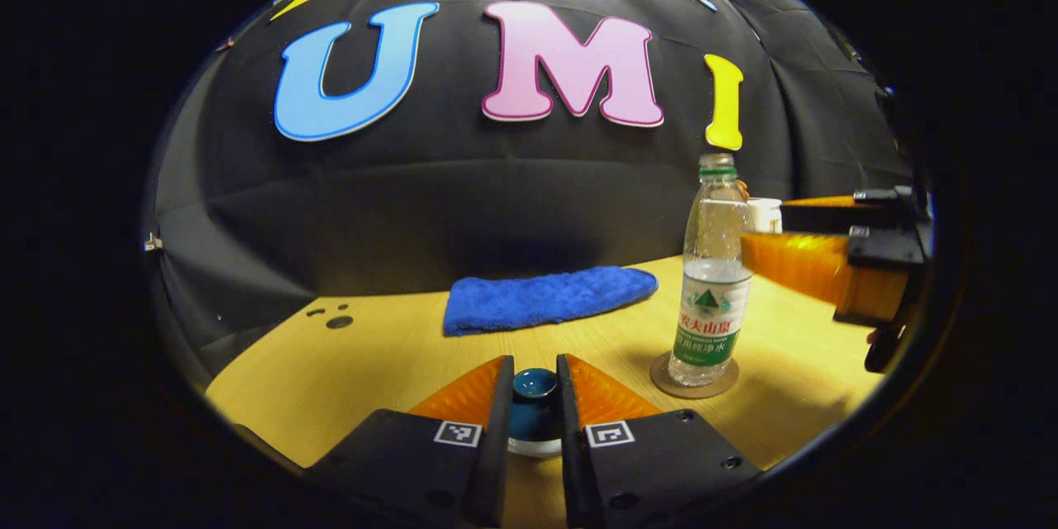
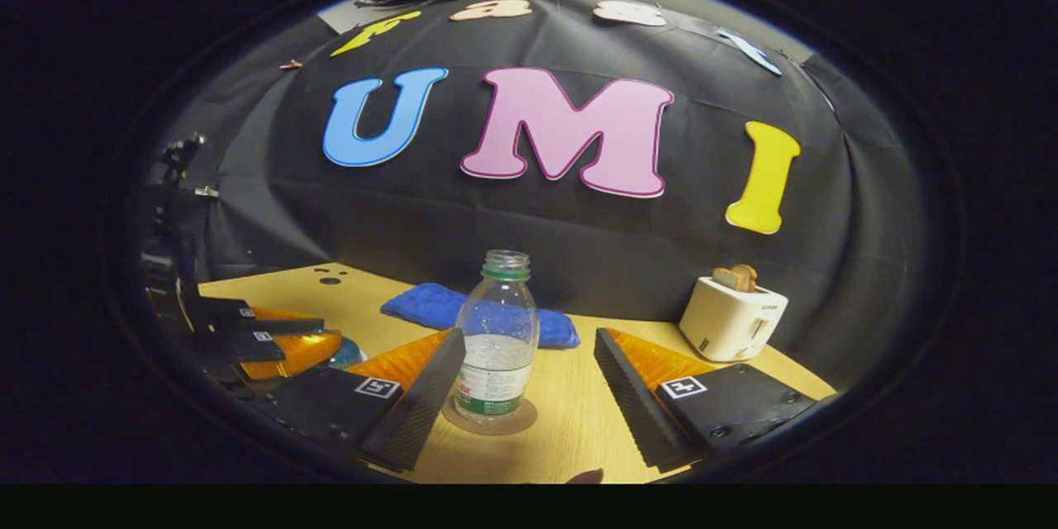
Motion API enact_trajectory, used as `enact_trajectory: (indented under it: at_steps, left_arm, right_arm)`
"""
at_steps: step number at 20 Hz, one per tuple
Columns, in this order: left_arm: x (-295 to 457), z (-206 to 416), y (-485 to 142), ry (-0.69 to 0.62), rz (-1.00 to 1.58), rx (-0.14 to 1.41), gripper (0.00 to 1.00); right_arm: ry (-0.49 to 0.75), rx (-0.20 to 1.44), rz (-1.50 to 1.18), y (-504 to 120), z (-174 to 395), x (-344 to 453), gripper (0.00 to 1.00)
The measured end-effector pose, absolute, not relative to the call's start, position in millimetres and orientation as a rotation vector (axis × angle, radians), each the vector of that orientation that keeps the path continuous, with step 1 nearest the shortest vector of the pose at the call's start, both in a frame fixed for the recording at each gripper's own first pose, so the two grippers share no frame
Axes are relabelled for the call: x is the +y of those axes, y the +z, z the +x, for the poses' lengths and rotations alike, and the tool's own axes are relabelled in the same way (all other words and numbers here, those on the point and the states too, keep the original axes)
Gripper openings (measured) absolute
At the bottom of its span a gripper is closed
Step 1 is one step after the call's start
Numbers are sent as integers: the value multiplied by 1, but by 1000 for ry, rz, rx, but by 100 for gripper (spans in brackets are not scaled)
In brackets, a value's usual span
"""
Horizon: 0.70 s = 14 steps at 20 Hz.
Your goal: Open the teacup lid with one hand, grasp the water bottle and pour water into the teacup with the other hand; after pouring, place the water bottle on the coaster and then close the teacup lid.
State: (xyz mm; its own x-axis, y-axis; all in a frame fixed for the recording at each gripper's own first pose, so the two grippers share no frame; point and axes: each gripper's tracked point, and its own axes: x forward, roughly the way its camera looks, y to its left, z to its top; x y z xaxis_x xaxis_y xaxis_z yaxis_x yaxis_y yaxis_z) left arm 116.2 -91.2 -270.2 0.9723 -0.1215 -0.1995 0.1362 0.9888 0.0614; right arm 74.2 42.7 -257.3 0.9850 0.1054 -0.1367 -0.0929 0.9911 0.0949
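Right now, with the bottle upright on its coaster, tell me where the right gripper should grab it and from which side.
Grip the water bottle on its straight labelled middle, coming in level from the front. It stands upright on the coaster, uncapped and with water in it, so keep it vertical. The right gripper is open with the bottle already between its fingers, nearer the left one. The narrow neck offers less hold.

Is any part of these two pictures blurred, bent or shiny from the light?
Left gripper view: the far gripper at the right edge is smeared; the table edge curves. Right gripper view: the water bottle is sharp, casting a soft shadow on its coaster; the toaster leans inward.
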Motion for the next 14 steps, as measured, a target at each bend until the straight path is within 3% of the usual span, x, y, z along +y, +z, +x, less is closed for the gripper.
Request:
enact_trajectory:
  at_steps: [11,14]
  left_arm:
    - [-35,84,-236,-35,38,193,28]
    - [-27,81,-239,-23,41,202,31]
  right_arm:
    - [155,200,86,-304,99,75,98]
    - [180,241,83,-321,104,83,94]
